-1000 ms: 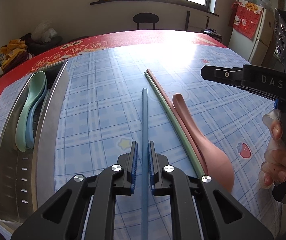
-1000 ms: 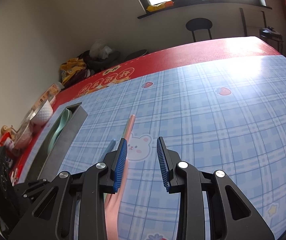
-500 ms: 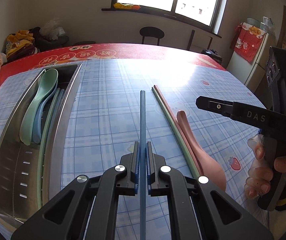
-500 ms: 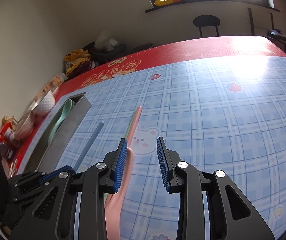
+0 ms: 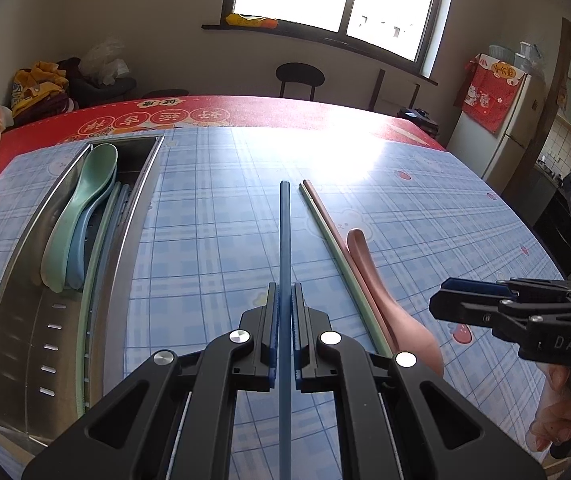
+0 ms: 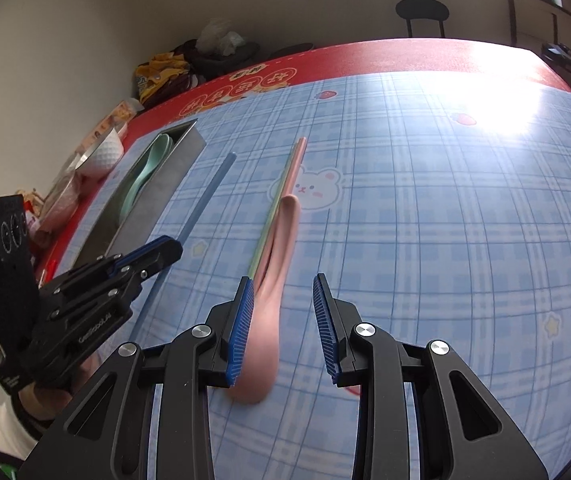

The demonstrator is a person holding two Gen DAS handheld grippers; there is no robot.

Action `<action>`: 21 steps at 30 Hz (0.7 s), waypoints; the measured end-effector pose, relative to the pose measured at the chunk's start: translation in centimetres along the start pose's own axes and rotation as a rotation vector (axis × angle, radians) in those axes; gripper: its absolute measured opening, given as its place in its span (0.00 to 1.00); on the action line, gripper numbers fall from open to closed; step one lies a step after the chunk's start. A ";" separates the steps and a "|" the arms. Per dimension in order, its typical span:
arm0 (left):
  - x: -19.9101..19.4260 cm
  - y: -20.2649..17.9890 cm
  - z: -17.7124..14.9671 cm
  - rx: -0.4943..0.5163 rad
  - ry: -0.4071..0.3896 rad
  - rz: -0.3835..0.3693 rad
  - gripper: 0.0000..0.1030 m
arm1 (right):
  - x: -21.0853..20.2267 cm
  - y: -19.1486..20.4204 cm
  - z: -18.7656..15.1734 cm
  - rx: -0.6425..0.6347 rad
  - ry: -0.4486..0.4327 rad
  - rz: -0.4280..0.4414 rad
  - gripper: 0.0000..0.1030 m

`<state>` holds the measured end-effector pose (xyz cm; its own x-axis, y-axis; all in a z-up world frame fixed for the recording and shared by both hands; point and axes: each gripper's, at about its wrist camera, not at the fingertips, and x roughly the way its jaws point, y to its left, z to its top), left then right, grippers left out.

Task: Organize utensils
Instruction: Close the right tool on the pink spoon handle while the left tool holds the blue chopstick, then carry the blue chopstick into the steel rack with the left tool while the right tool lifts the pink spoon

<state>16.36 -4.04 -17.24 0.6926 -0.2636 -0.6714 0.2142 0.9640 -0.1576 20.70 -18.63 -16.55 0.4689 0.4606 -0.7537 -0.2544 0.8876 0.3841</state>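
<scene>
- Blue chopstick (image 5: 285, 248) clamped between the pads of the left gripper (image 5: 284, 308) — long, thin, matte, square-looking at the far tip, pointing straight ahead over the checked tablecloth (image 5: 213, 216).
- Probably light and stiff; likely smooth plastic, so prone to pivot or slip in a narrow pinch. Held partway along, with length out both ways — a hold nearer the middle should keep it level.
- Right gripper (image 6: 281, 320) spread wide, gripping nothing, hovering above the pink spoon (image 6: 273, 280).
- Pink spoon flat on the cloth, handle pointing away, with a green chopstick (image 5: 341, 260) and a pink chopstick (image 5: 325, 216) lying tight along its left side. Shallow bowl, thin handle: probably easiest taken across the handle, though crowded by the sticks.
- Steel tray (image 5: 17, 312) well to the left, holding a green spoon (image 5: 81, 216), a blue spoon (image 5: 79, 256) beneath it, and a green stick plus apparently a blue one along the inner wall.
- Judged next: carry the blue chopstick over and lay it lengthwise in the tray.
</scene>
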 end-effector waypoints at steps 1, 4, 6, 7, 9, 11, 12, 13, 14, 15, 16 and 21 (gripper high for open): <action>-0.1 -0.1 0.0 0.003 -0.003 0.001 0.06 | 0.1 0.2 -0.4 0.003 0.010 0.000 0.30; -0.3 -0.2 0.0 0.010 -0.009 0.002 0.06 | 0.4 0.8 -1.3 0.003 0.027 -0.005 0.30; -0.5 -0.4 0.0 0.013 -0.015 0.002 0.06 | 0.7 0.9 -1.7 0.010 0.036 -0.011 0.30; -0.6 -0.4 -0.1 0.014 -0.017 0.001 0.06 | 0.9 0.9 -1.8 0.015 0.038 -0.010 0.30; -0.8 -0.5 -0.1 0.016 -0.023 -0.002 0.06 | 1.2 0.9 -1.9 0.028 0.040 0.004 0.30; -0.8 -0.6 -0.1 0.017 -0.024 -0.004 0.06 | 1.6 1.2 -2.0 0.022 0.050 0.003 0.30; -0.9 -0.5 -0.1 0.015 -0.024 -0.006 0.06 | 1.9 1.4 -2.0 0.012 0.059 -0.003 0.30; -0.9 -0.4 -0.2 0.013 -0.025 -0.008 0.06 | 2.0 1.6 -2.0 0.003 0.052 -0.012 0.29; -0.9 -0.4 -0.1 0.010 -0.024 -0.009 0.06 | 2.1 1.7 -1.9 -0.006 0.050 -0.018 0.29; -0.9 -0.4 -0.1 0.007 -0.023 -0.011 0.06 | 2.1 1.6 -1.7 -0.003 0.049 -0.018 0.27; -0.9 -0.4 0.0 0.005 -0.022 -0.013 0.06 | 2.1 1.3 -1.6 0.014 0.046 -0.015 0.27; -0.8 -0.3 -0.1 0.011 -0.021 -0.013 0.06 | 2.2 0.1 -0.3 0.047 0.013 -0.061 0.27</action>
<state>15.70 -4.17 -16.71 0.7039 -0.2769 -0.6541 0.2305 0.9601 -0.1584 21.46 -17.58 -18.32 0.4712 0.4057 -0.7832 -0.1858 0.9137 0.3615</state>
